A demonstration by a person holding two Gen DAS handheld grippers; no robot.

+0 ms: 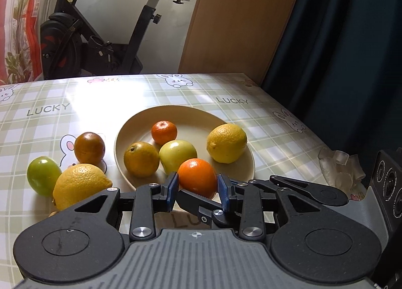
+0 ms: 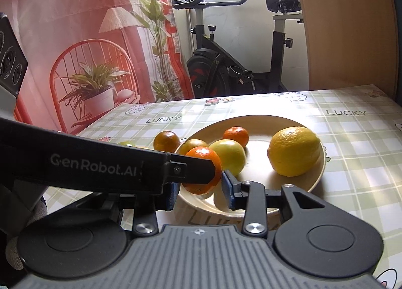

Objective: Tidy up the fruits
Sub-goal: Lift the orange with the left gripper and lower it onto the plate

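One hand-held gripper (image 2: 198,176) half-hides orange (image 2: 204,169).

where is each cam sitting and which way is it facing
Left wrist: low over the table's near edge, facing the plate; left gripper flanks the orange.
Right wrist: just right of that, facing likewise; right gripper shows, left gripper's arm crossing in.
Shared: orange, plate, lemon, exercise bike.
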